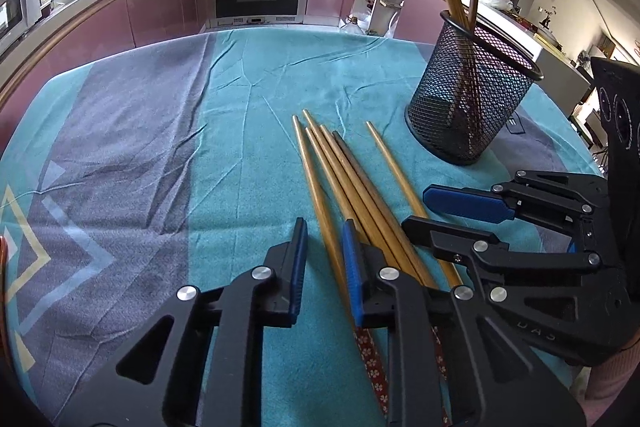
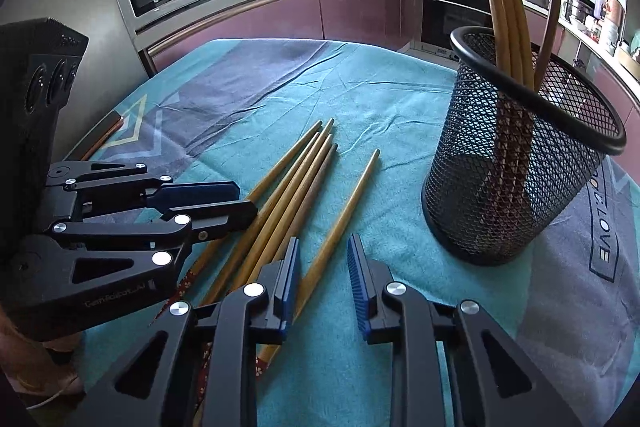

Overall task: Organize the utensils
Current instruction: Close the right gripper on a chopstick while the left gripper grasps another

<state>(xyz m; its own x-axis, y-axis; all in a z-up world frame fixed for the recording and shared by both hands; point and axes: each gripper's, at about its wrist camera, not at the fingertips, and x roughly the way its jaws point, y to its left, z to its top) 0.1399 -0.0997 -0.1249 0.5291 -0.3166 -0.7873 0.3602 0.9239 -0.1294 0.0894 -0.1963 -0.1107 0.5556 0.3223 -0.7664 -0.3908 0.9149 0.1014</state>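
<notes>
Chopsticks: six thin bamboo chopsticks (image 1: 352,187) lie loose on the teal cloth of the counter (image 1: 248,75), just beside the black wire-mesh holder (image 1: 472,99).
Handling: I judge them light, stiff and smooth, so they may roll; hold one near the thick patterned end.
Axis: long axis runs away from the tools, narrow tips far.
Left tool (image 1: 324,259): jaws narrowly apart around the leftmost chopstick; a grip I cannot confirm.
Right tool (image 2: 324,279): narrowly open, pads free, the separate chopstick between them.
Holder: upright, with several chopsticks inside.

Six chopsticks (image 1: 352,183) lie on the tabletop (image 1: 240,107); four more stand in one mesh holder (image 2: 516,163).
</notes>
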